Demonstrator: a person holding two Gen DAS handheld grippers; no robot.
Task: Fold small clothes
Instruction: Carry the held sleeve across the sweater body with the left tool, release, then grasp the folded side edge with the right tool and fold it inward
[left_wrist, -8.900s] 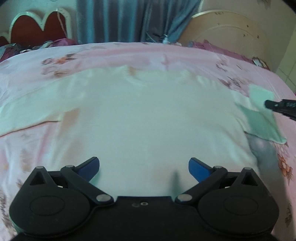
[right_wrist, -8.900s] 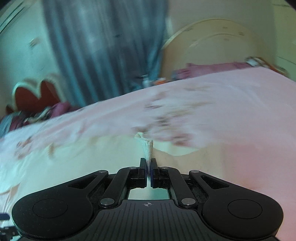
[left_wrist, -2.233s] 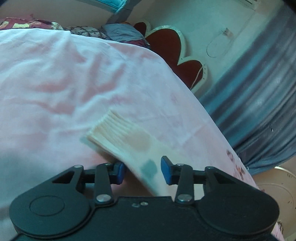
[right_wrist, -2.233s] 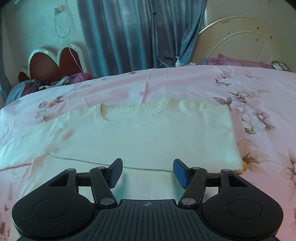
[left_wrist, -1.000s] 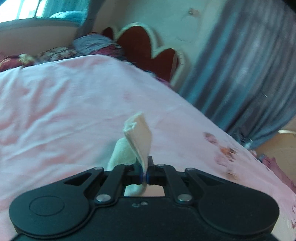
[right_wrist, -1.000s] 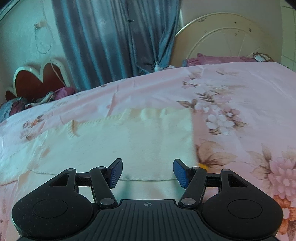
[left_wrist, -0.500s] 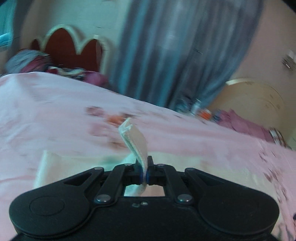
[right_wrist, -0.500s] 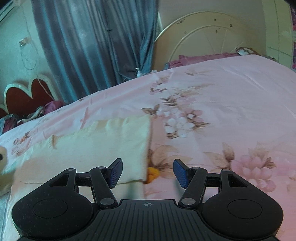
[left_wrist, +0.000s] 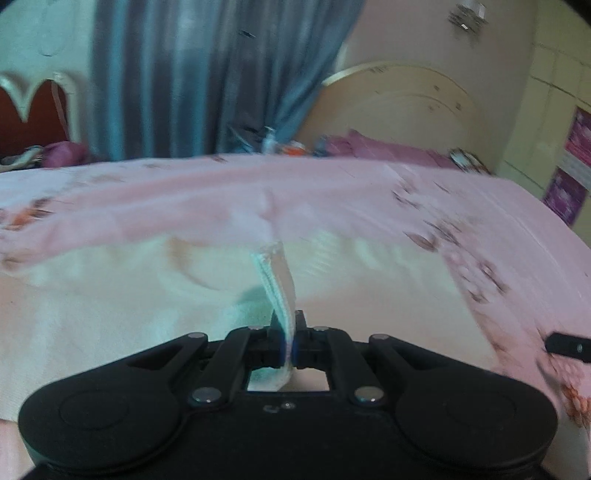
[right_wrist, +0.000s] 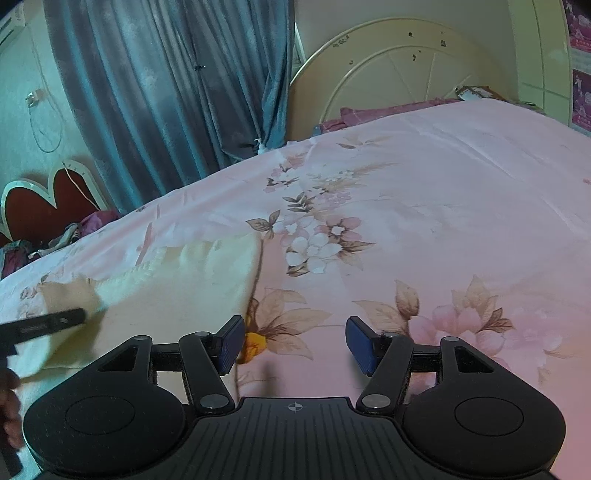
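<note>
A cream knitted sweater (left_wrist: 110, 306) lies spread on the pink floral bedsheet (left_wrist: 332, 199). My left gripper (left_wrist: 290, 343) is shut on the sweater's sleeve cuff (left_wrist: 279, 280), which stands up between the fingers above the sweater body. In the right wrist view the sweater (right_wrist: 177, 291) lies at the left, with the left gripper's tip (right_wrist: 48, 323) over it. My right gripper (right_wrist: 295, 345) is open and empty, low over the bedsheet (right_wrist: 443, 221) just right of the sweater's edge.
A blue curtain (right_wrist: 166, 92) hangs behind the bed. A cream round headboard (right_wrist: 399, 77) stands at the back right and a red scalloped one (right_wrist: 48, 206) at the back left. Pink bedding (left_wrist: 388, 151) is piled at the far edge.
My left gripper, shut on the cuff, has swung right and carried the sleeve over the sweater body. My right gripper has stayed open and moved right, off the sweater onto the sheet.
</note>
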